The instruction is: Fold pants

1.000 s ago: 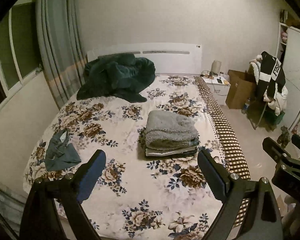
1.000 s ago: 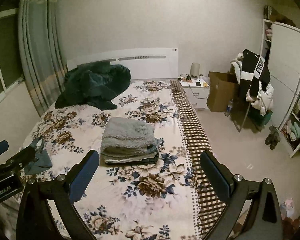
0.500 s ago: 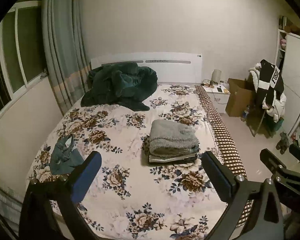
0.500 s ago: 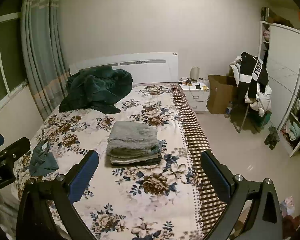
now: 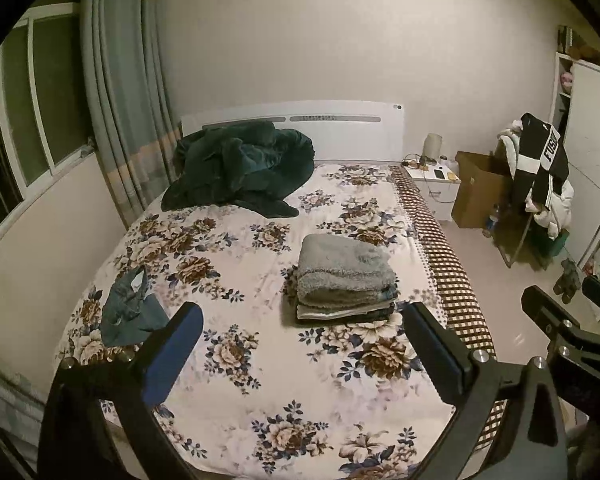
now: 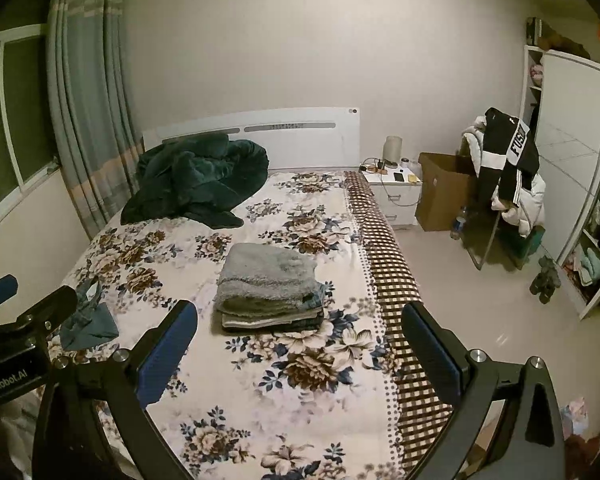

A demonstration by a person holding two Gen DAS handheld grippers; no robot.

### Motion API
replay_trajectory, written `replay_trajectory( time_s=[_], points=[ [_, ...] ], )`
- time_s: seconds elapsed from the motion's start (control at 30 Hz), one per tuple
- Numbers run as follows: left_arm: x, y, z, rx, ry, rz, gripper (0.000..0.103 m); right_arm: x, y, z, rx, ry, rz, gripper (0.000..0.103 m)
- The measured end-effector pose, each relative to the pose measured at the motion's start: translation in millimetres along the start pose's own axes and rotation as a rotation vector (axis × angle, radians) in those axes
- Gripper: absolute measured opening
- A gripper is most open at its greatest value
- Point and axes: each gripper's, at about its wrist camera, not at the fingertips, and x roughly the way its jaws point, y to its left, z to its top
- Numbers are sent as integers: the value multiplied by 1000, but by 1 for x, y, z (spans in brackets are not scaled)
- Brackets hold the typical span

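While the folded pants sit as the grey fleecy top layer of a neat stack (image 5: pixel 346 280) near the middle of the bed (image 5: pixel 260 380), nothing is held by either tool. Which layers of that pile are pants cannot be told for sure; the folding looks finished as far as this stack goes. Off toward the window side lies a small crumpled blue-green garment (image 5: pixel 130 312), well apart from the stack and unfolded. A dark green blanket (image 5: pixel 240 168) is heaped against the headboard.

Over the foot of the bed the left gripper (image 5: pixel 300 352) hangs with its fingers spread wide and empty, and the right gripper (image 6: pixel 300 348) beside it is the same, fingers apart with only bedspread between them.

If another piece is to be added, the risk is the stack itself: its layers are soft and loosely squared, so a finger dragging across the top could slide the fleece off or splay the edges. Reaching for the crumpled garment may snag the bedspread with it.
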Motion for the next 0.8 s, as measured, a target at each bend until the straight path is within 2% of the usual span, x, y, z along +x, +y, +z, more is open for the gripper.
replay_trajectory(
  time_s=[0.8],
  points=[
    [1,1,-1,0,0,3,103,4,-5,0,4,2,14,103]
  ],
)
